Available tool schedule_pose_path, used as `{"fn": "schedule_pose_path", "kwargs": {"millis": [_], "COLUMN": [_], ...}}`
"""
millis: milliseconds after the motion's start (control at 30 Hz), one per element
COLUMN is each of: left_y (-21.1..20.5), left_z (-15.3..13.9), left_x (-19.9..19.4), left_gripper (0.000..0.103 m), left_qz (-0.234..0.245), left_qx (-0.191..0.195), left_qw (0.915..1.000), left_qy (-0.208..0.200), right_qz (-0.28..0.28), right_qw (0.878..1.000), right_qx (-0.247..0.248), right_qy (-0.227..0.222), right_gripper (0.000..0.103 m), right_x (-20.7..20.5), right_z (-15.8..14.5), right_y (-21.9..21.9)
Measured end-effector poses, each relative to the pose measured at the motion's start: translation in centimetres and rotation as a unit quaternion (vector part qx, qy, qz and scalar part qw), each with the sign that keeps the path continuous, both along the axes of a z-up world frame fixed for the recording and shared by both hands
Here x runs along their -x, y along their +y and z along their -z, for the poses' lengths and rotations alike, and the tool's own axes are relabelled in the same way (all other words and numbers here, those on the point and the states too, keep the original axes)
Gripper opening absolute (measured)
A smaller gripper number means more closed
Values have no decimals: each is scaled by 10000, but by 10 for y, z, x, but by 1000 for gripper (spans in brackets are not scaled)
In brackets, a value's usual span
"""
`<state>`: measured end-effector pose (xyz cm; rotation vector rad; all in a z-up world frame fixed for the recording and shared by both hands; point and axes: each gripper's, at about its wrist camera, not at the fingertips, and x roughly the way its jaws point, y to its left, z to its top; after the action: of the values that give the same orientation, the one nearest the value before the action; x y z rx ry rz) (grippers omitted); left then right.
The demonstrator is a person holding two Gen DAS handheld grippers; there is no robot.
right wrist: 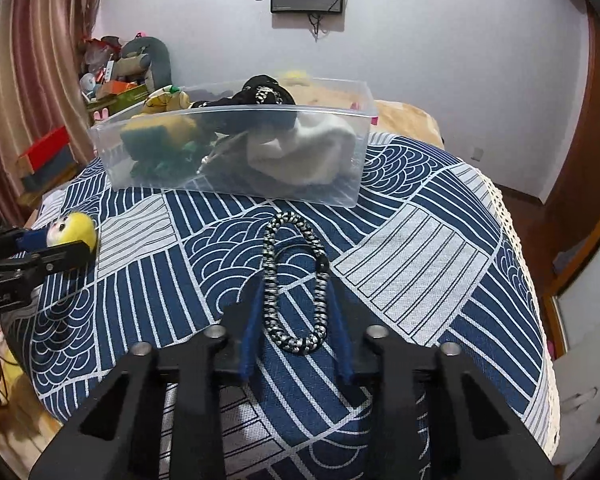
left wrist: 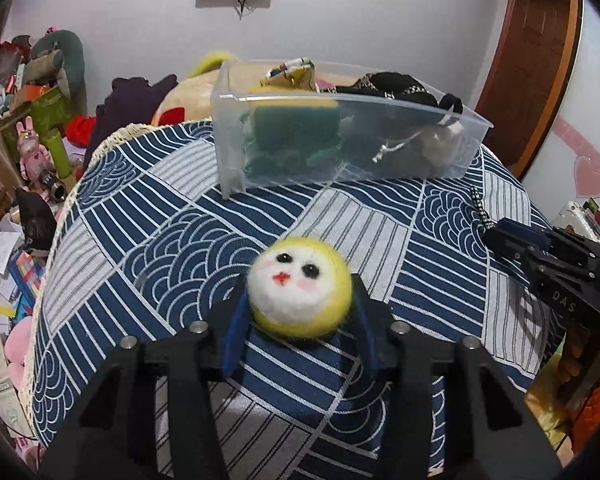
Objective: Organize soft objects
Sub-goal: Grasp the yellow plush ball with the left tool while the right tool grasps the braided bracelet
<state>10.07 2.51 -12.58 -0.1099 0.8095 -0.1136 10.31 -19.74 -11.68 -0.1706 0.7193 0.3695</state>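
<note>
Left wrist view: left gripper (left wrist: 300, 300) clamped on felt ball (left wrist: 299, 287), well short of the clear bin (left wrist: 476, 148). Best kept squeezed gently, lifted above the bin rim. "DAS" readable on right gripper (left wrist: 496, 236).

Right wrist view: right gripper (right wrist: 296, 320) apart around braided cord (right wrist: 294, 280), just before the bin; better closed across both strands.

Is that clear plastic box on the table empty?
No. The clear box already holds a green-and-yellow sponge, pale cloth and dark items.
</note>
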Motion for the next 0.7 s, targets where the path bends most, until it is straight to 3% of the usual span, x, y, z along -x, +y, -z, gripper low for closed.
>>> {"fn": "schedule_pose_path", "kwargs": {"millis": [133, 333, 700], "left_y": [-1, 1, 4], "left_z": [-1, -13, -45], "left_x": [2, 8, 11], "left_gripper": [46, 46, 46], "left_qz": [7, -27, -34], "left_qx": [2, -30, -19], "left_qw": [10000, 9996, 9975], "left_qy": [-74, -264, -712], "right_qz": [-1, -26, 3], "right_qw": [10000, 9997, 9987], "right_qx": [-27, -246, -314], "right_qy": [-19, -61, -391], "right_gripper": [14, 8, 8], "right_x": [1, 3, 8], "right_z": [-2, -9, -28], "right_y": [-4, -4, -2]}}
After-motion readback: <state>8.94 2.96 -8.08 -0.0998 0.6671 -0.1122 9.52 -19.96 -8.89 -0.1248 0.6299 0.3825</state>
